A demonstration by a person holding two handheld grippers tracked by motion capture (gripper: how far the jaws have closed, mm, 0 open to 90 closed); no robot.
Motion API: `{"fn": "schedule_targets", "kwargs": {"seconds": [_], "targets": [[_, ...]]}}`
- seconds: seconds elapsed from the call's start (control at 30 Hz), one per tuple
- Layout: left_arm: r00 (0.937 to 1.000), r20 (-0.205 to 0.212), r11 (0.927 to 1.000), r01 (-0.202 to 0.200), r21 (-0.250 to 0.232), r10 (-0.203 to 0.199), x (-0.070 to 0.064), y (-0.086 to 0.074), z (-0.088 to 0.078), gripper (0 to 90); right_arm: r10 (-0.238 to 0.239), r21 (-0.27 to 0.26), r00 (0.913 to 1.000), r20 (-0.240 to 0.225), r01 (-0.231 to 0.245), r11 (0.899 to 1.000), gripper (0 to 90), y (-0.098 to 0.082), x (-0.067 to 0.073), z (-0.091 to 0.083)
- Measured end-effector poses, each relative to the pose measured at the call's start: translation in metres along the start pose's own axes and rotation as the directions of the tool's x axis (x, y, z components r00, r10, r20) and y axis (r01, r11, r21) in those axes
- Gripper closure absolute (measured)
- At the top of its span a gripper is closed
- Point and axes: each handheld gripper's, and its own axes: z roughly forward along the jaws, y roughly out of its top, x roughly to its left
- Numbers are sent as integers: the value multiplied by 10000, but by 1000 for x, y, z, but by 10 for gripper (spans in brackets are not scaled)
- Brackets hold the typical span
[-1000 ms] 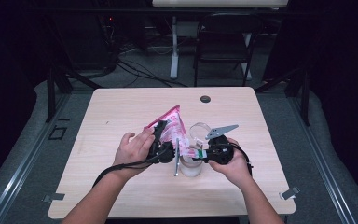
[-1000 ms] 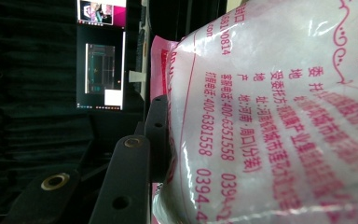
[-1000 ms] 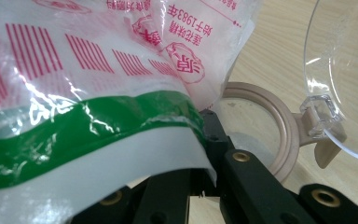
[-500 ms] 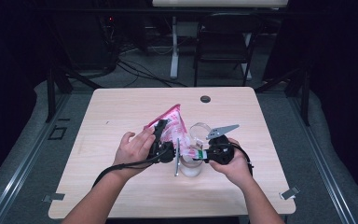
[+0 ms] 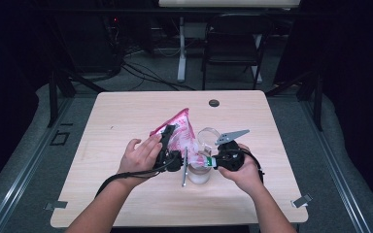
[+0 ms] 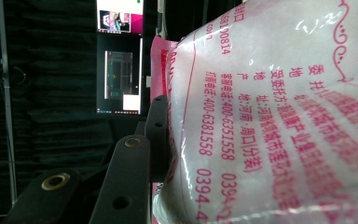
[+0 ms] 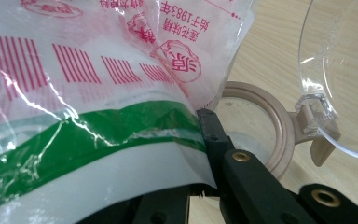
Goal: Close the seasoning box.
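Note:
A clear plastic bag (image 5: 178, 130) with pink print and white powder inside is held tilted over the middle of the table (image 5: 126, 116). My left gripper (image 5: 168, 145) is shut on the bag's body (image 6: 270, 116), one black jaw pressed against its side. My right gripper (image 5: 214, 161) is shut on the bag's lower corner, pinching the green-banded edge (image 7: 98, 126). Just beneath that corner stands a clear jar (image 5: 199, 174) with a beige rim (image 7: 279, 126). Its clear lid (image 7: 345, 79) is flipped open to the far side.
A small black round cap (image 5: 214, 103) sits near the table's far edge. Behind the table stand a dark chair (image 5: 235, 43) and cables on the floor. A lit monitor (image 6: 119, 81) glows in the dark background.

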Motion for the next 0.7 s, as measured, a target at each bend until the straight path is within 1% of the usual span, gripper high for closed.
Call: {"fn": "schedule_targets", "kwargs": {"seconds": [0.03, 0.23, 0.27, 0.33, 0.37, 0.4, 0.5, 0.53, 0.57, 0.6, 0.7], "targets": [[10000, 16, 9999, -20, 127, 20, 0, 0, -1, 691, 11, -4, 10000, -2, -11, 10000, 900, 0, 0, 0], [10000, 6, 9999, 27, 107, -27, -1, -1, -1, 692, 13, 22, 10000, 37, -14, 10000, 900, 0, 0, 0], [10000, -61, 10000, 12, 5, -12, -2, -1, -1, 692, 4, 26, 10000, 45, -4, 10000, 900, 0, 0, 0], [10000, -51, 10000, 21, 16, -21, -2, -1, -1, 692, 6, 17, 10000, 54, -6, 10000, 900, 0, -1, 0], [10000, 42, 9999, 39, 138, -40, -1, -1, -1, 692, 7, 14, 10000, 58, -7, 10000, 900, 0, 0, 0], [10000, 76, 9999, 62, 139, -63, -1, -1, -1, 692, 24, -43, 9999, 106, -24, 10000, 900, 0, 0, 0], [9999, 161, 9999, 61, 114, -63, -2, -1, -1, 693, 7, -39, 9999, 137, -6, 10000, 900, 0, 0, 0], [9999, 139, 10000, 89, -10, -88, -3, -1, -1, 693, 7, -39, 9999, 137, -6, 10000, 900, 0, 0, 0], [9998, 168, 9999, 101, 2, -101, -3, -1, 0, 693, -1, -51, 9999, 153, 2, 10000, 900, 0, 0, 0], [9995, 267, 9998, 149, 157, -153, -2, -1, -1, 693, -47, -85, 9998, 188, 49, 10000, 900, 0, 1, -1], [9994, 299, 9997, 166, 171, -172, -2, -1, -1, 694, -70, -152, 9997, 224, 74, 9999, 900, 1, 1, -1]]}}
